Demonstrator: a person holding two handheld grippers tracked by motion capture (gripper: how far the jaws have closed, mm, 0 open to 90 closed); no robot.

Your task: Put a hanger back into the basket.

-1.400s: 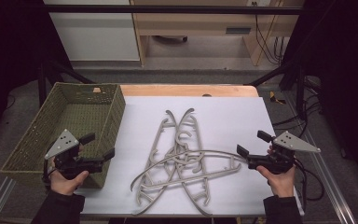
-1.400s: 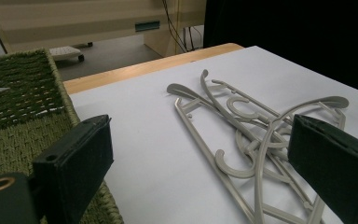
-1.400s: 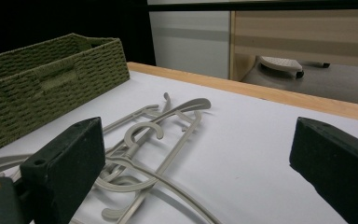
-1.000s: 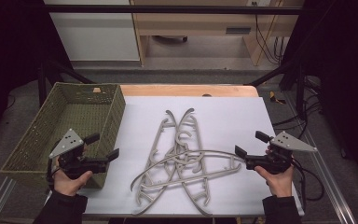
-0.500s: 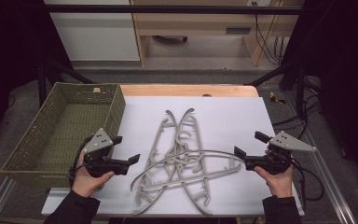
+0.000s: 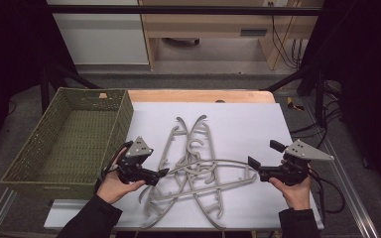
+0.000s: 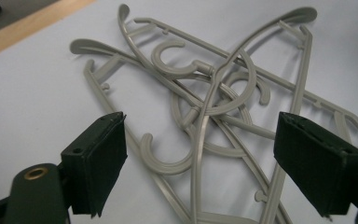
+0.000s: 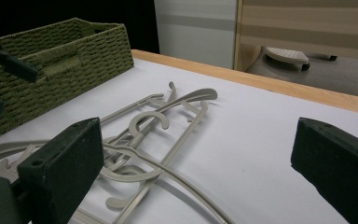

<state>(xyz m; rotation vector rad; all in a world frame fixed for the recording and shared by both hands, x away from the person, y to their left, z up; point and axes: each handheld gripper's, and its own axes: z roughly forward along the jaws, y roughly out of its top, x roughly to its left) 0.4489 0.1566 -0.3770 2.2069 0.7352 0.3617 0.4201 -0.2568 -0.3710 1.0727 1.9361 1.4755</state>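
Since the earlier frame, the left hand (image 6: pixel 113 182) has carried the left gripper (image 6: pixel 162 173) away from the basket (image 6: pixel 30 168) and rightward to the hangers (image 6: pixel 198 163). Its forearm comes in slanted from the bottom edge, and the gripper lies almost level, pointing right at the pile's left edge. The jaws have just been closing a little, yet stand wide, with hanger parts seen between them and no pad pressing. On the other side, the right hand (image 6: pixel 292 191) kept its place; the right gripper (image 6: pixel 252 165) points left at the pile's right end, jaws wide and empty. About four grey hangers lie tangled on the white sheet (image 6: pixel 258 124); the exact count is hard to tell. One green basket stands at the left.
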